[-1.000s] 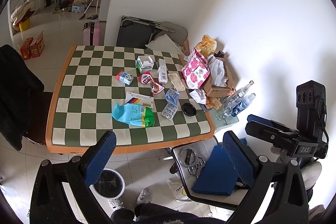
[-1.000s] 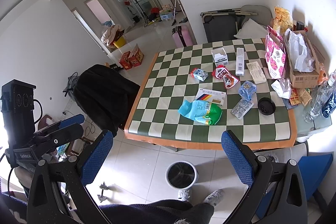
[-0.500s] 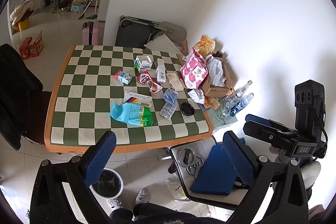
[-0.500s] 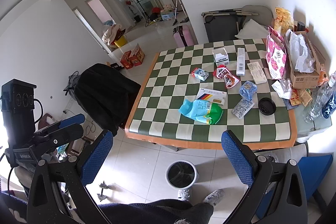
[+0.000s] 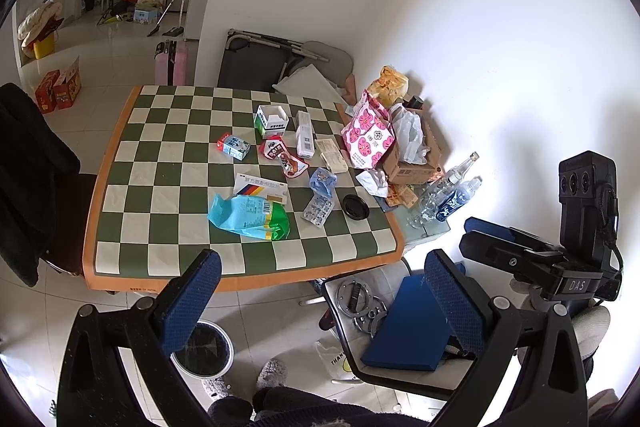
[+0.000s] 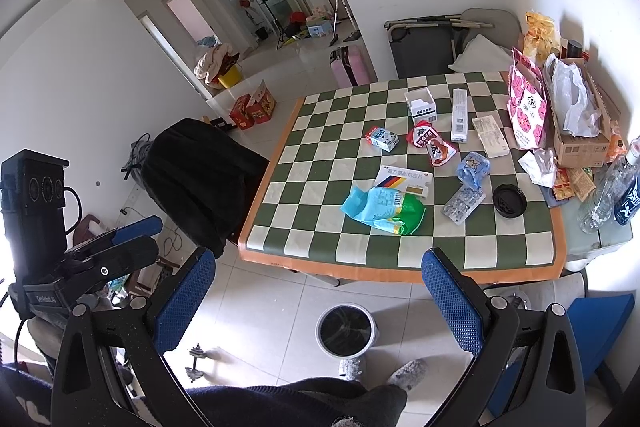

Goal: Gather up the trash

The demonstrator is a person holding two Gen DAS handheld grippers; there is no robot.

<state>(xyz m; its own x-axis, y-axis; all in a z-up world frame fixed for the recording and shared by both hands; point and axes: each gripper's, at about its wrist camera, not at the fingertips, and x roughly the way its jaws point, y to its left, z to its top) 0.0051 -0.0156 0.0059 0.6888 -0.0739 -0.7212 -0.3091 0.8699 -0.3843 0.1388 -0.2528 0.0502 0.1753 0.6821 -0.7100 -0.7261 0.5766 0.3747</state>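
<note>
Trash lies on a green-and-cream checkered table [image 5: 132, 187] [image 6: 304, 203]: a blue-green snack bag [image 5: 250, 217] [image 6: 384, 211], a flat medicine box [image 5: 262, 187], a blister pack [image 5: 318, 211] [image 6: 464, 205], a black lid [image 5: 355, 206] [image 6: 509, 200], a red wrapper [image 5: 282, 157] and small cartons. A round bin [image 5: 202, 347] [image 6: 346, 333] stands on the floor at the table's near edge. My left gripper [image 5: 320, 295] and right gripper [image 6: 320, 291] are both open and empty, held high, well short of the table.
A cardboard box [image 5: 412, 163] with a pink flowered bag [image 5: 370, 137] sits at the table's right edge, next to bottles [image 5: 444, 195]. A chair with a blue pad [image 5: 408, 331] stands right; a black-draped chair [image 6: 200, 167] left. A dumbbell [image 6: 198, 363] lies on the floor.
Both views have drifted slightly back and up from the table. Nothing on the table has moved and both grippers stay open.
</note>
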